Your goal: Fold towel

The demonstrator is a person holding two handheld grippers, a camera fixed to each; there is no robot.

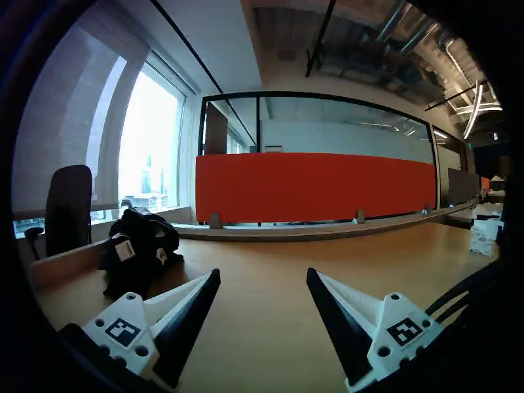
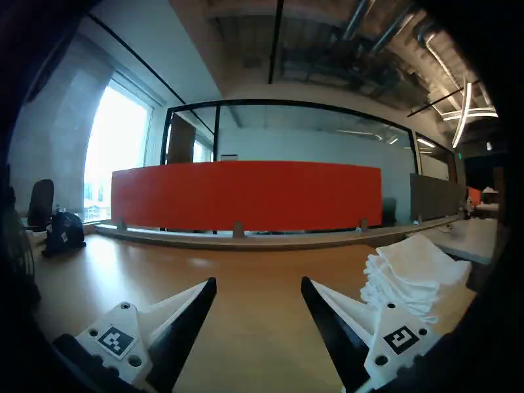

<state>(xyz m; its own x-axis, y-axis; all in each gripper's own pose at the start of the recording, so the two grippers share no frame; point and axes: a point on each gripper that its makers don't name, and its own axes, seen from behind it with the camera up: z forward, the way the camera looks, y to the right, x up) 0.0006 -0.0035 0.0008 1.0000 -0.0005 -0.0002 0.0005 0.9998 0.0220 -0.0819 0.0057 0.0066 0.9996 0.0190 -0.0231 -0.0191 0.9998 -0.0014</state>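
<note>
Both the left gripper (image 1: 262,270) and right gripper (image 2: 258,279) gape wide, empty, over the desk (image 1: 340,252); stacked towels (image 2: 412,275) lie at two o'clock from the right one.

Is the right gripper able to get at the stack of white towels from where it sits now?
Probably yes. The right gripper is open, and the towel stack lies close beside one of its fingers on the desk, with nothing standing between them.
</note>
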